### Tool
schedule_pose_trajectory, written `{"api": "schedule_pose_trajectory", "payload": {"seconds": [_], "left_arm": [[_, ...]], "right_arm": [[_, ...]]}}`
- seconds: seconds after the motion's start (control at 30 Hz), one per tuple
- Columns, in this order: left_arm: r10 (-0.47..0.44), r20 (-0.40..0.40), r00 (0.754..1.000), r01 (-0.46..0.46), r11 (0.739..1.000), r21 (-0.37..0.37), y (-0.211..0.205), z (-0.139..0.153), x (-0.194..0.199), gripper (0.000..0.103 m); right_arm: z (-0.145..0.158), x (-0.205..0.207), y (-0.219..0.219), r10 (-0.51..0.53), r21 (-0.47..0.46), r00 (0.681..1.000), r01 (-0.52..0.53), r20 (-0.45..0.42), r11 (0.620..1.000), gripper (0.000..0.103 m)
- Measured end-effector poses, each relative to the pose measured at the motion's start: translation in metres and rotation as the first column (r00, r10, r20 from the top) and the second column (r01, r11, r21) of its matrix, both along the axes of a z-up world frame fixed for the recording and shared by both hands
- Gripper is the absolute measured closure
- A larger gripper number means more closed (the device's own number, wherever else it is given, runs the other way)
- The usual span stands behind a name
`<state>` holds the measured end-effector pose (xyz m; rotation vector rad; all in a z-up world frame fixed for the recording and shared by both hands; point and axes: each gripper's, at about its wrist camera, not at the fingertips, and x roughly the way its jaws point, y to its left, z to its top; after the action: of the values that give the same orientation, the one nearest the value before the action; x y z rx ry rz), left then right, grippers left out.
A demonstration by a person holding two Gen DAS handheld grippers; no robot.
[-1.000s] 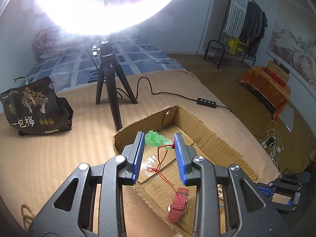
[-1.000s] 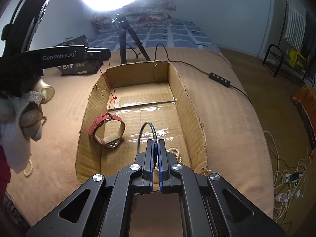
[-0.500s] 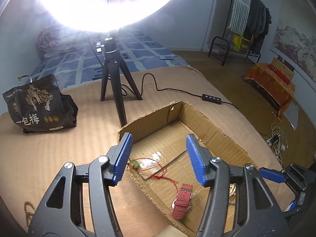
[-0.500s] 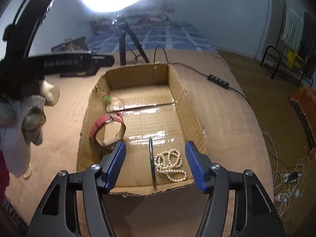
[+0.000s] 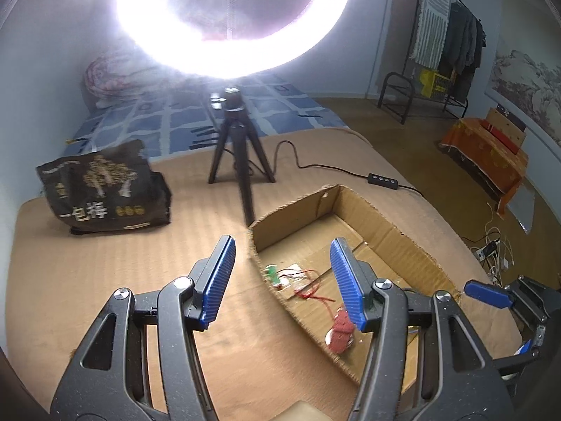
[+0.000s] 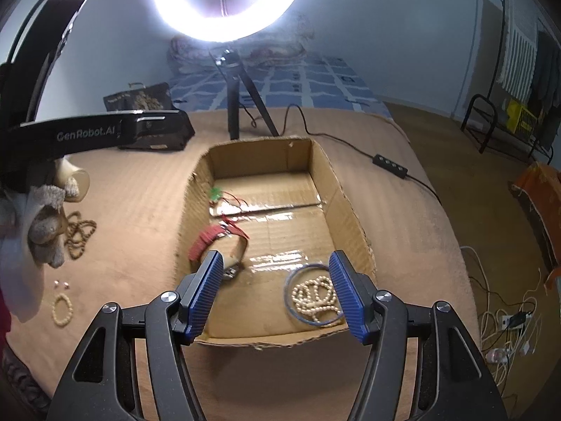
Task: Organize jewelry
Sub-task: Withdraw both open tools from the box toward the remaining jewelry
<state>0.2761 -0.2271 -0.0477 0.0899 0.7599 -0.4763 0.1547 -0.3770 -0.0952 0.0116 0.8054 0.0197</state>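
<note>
An open cardboard box [image 6: 345,203] [image 5: 396,231] lies on the tan blanket. Inside it are a green pendant on a red cord [image 6: 215,194] [image 5: 273,275], a red-strapped watch [image 6: 207,242] [image 5: 342,329], a thin blue bangle [image 6: 291,301] lying flat and a pearl necklace [image 6: 312,298] inside the bangle. My left gripper [image 5: 284,277] hangs open above the box's left wall, nothing between its fingers. My right gripper [image 6: 277,293] is open over the box's near end, holding nothing. On the blanket left of the box lie a brown bead string [image 6: 79,233], a small pearl bracelet [image 6: 62,310] and two tiny earrings [image 6: 61,284].
A ring light on a black tripod [image 6: 233,105] stands behind the box, its cable and switch [image 6: 389,165] running right. A dark printed bag [image 5: 101,189] sits at the back left. A gloved hand [image 6: 38,224] holds the left gripper's body. The blanket's edge drops to the floor at right.
Both grippers opened and drew back upward. The left let the green pendant fall into the box; the right released the blue bangle, which tipped over and now lies flat around the pearls.
</note>
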Motion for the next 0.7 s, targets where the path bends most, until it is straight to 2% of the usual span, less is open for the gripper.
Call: {"api": "schedule_pose_trajectory", "payload": {"seconds": [0.13,0.3,0.43,0.7], "left_arm": [[0.021,0.022,1.0,-0.021,1.0,0.009,0.026,0.012,-0.009,0.045],[0.062,0.039,0.997,-0.063,0.998,0.02,0.069,0.027,-0.02,0.045],[0.113,0.044,0.993,-0.114,0.993,0.021,0.112,0.036,-0.028,0.045],[0.223,0.027,0.974,-0.224,0.974,0.018,0.197,0.039,-0.042,0.045]], "right_arm": [[0.012,-0.003,0.012,0.002,0.006,1.0,-0.002,0.031,1.0,0.033],[0.024,-0.004,0.031,0.015,0.016,0.998,-0.016,0.061,1.0,0.032],[0.031,-0.004,0.05,0.037,0.019,0.996,-0.039,0.082,0.999,0.026],[0.036,-0.008,0.09,0.098,0.037,0.99,-0.102,0.1,0.994,0.024]]}}
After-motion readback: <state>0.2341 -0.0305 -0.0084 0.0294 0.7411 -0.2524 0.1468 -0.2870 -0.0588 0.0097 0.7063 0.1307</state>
